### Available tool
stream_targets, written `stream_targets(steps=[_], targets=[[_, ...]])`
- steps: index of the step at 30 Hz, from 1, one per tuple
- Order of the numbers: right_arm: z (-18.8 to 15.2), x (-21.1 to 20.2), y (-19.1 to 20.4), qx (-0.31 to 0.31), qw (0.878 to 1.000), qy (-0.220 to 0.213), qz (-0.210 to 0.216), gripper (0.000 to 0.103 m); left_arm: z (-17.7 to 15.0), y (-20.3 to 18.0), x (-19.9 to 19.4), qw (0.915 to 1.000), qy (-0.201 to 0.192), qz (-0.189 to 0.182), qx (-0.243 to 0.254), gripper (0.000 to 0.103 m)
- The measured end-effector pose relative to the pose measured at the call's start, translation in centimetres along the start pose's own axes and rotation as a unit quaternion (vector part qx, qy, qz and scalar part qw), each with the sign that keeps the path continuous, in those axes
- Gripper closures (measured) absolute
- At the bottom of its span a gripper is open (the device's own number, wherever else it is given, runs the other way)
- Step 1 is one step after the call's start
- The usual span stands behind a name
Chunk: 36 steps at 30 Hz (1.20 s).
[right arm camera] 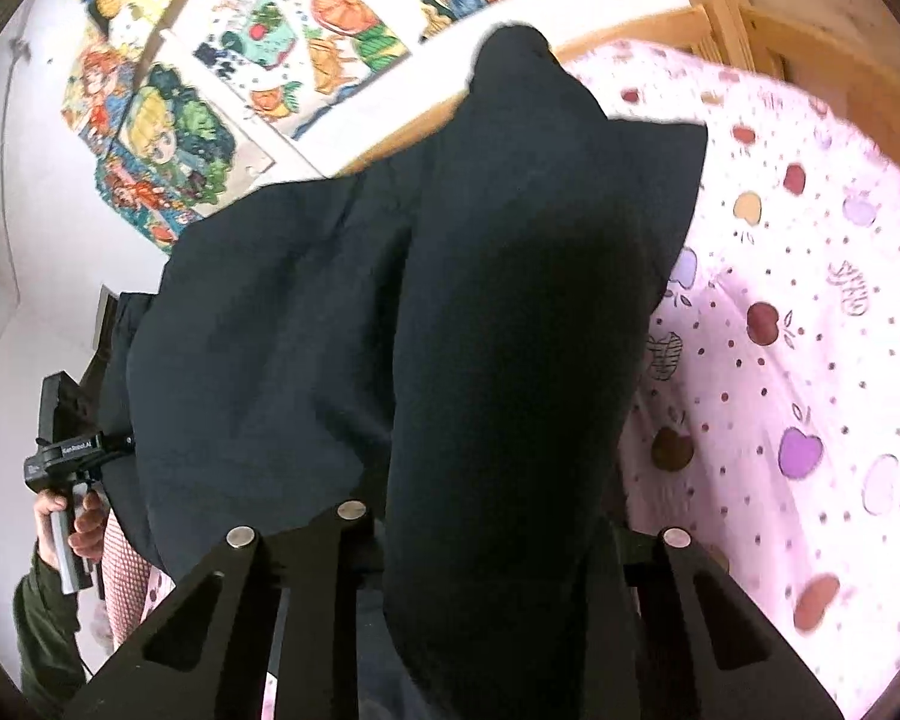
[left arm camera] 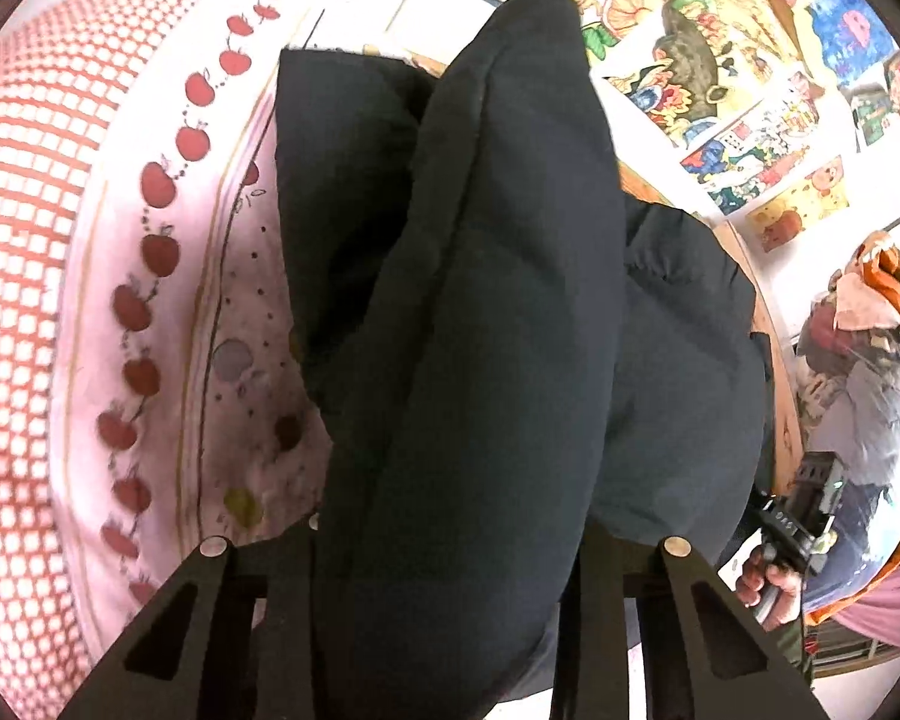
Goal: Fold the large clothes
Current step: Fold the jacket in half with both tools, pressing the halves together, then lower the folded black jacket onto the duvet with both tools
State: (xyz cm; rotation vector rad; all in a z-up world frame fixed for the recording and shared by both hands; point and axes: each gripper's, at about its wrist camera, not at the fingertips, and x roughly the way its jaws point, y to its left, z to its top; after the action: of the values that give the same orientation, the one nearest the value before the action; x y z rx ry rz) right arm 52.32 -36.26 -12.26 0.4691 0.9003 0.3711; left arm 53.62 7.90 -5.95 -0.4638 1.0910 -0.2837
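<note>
A large dark navy garment fills the middle of both views, lifted in a thick bunched fold above the bed. My left gripper is shut on one part of it; the cloth wraps over the fingertips and hides them. My right gripper is shut on another part of the same garment, its tips also buried in fabric. In the left wrist view, the right tool and the hand holding it show at the right edge. The right wrist view shows the left tool in a hand at the left edge.
Under the garment lies a pink bed sheet printed with apples, also seen in the left wrist view. A red checked cover lies at the left. A wooden bed frame and a wall with colourful drawings stand behind.
</note>
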Motion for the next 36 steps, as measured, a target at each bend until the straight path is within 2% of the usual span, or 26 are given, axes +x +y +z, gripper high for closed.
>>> stream_targets(steps=[6, 13, 20, 25, 30, 32, 36], targets=[[0.1, -3.4, 3.1, -0.022, 0.999, -0.025, 0.006, 0.083, -1.2, -0.2, -3.1, 0.9999, -0.002, 0.009, 0.007, 0.076], [-0.6, -6.4, 6.4, -0.043, 0.998, -0.039, 0.019, 0.083, -3.4, 1.7, -8.1, 0.9997, -0.023, 0.005, 0.012, 0.077], [-2.0, -6.3, 9.9, -0.057, 0.997, -0.031, 0.031, 0.083, -5.1, 4.3, -11.7, 0.9993, -0.036, 0.011, -0.001, 0.077], [-3.8, -5.6, 10.6, -0.064, 0.998, -0.012, 0.024, 0.083, -6.5, 6.9, -11.6, 0.9994, -0.029, 0.009, -0.014, 0.077], [-5.2, -4.1, 10.5, -0.067, 0.998, 0.005, 0.003, 0.083, -8.0, 9.4, -9.3, 0.9993, -0.019, 0.009, -0.029, 0.077], [-5.7, -3.6, 10.4, -0.072, 0.997, 0.002, -0.008, 0.083, -8.2, 9.5, -8.1, 0.9993, -0.025, 0.012, -0.026, 0.076], [-6.2, -3.1, 10.4, -0.083, 0.996, -0.005, -0.026, 0.083, -8.6, 11.0, -7.9, 0.9989, -0.029, -0.006, -0.037, 0.075]])
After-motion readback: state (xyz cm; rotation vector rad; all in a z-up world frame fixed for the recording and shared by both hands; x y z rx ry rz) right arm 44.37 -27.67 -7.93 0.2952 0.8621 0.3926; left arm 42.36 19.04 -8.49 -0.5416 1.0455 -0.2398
